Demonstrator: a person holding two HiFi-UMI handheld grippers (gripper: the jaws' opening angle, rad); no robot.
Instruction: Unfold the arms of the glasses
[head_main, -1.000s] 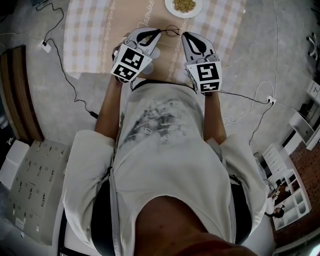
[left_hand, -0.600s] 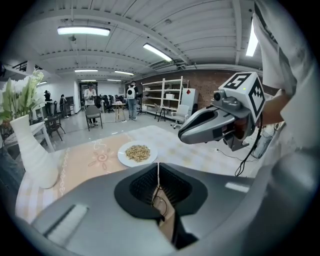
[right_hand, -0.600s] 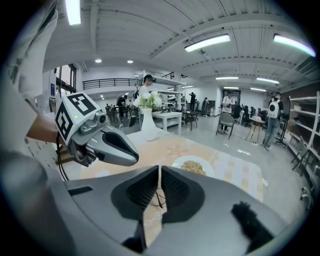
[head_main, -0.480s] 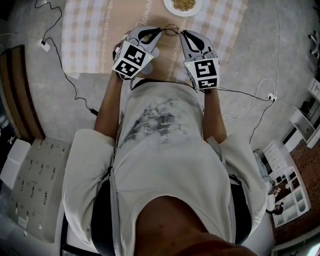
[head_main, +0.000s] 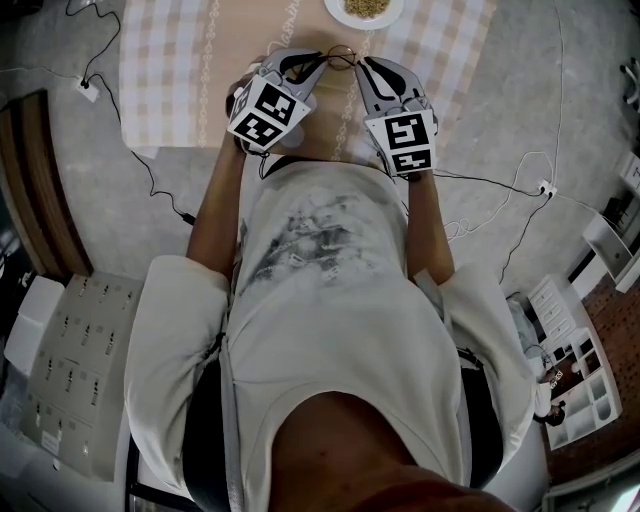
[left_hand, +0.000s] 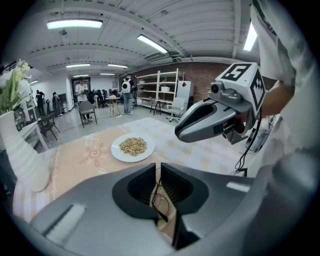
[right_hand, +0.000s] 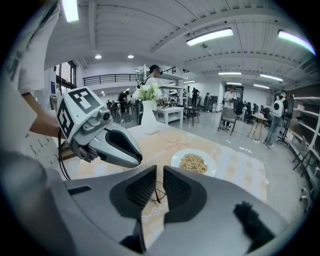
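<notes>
I see the glasses (head_main: 343, 55) over the worktop (head_main: 200, 70), strung between my two grippers, with their long axis running across from one to the other. The left gripper (left_hand: 157, 169) has narrow jaws clamped on the wire frame beside a lens. The right gripper (right_hand: 160, 171) has just been opening its jaws. A thin wire part sits loose in the gap. Both grippers are equally near.

Passage clear over the bare counter (head_main: 180, 70) to left and right. Obstructions: a plate (head_main: 365, 8) of grain near the glasses (head_main: 342, 55), on their far side; a white vase (left_hand: 20, 155) at far left.
</notes>
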